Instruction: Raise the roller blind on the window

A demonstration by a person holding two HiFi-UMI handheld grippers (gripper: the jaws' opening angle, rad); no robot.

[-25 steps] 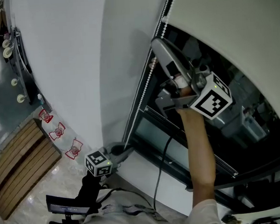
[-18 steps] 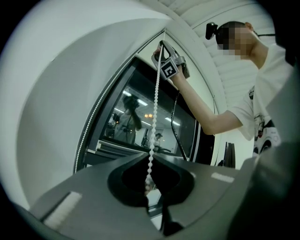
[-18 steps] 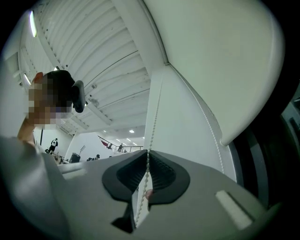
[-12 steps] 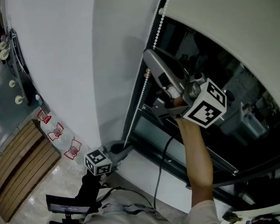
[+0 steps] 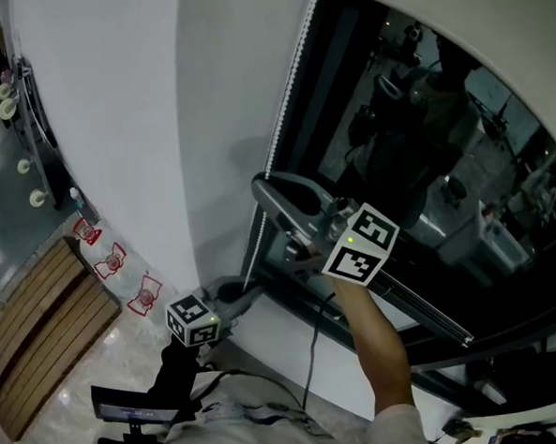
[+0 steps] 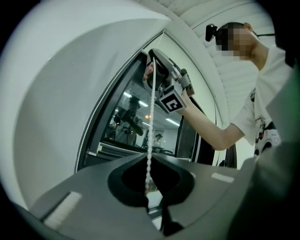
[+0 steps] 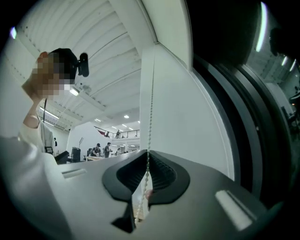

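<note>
Windowside — chain (image 5: 288, 103) clamped in left claw (image 6: 147, 204), right claw (image 7: 143, 197).

Above the right gripper's (image 5: 263, 187) fingertips the bead chain (image 5: 286, 98) runs up clear, with open air on its room side all the way to the lower edge of the roller blind (image 5: 491, 25). Close beside the fingers on one side stands the white wall (image 5: 132, 131). On the other side the dark window frame (image 5: 331, 91) and the glass (image 5: 445, 187) block any reach. Between these fingers and those of the left gripper (image 5: 247, 291) lower down, only the chain crosses the gap. Under the left gripper's fingers the white sill (image 5: 285, 343) juts out, and a black cable (image 5: 314, 350) hangs in front of it below the right forearm.
</note>
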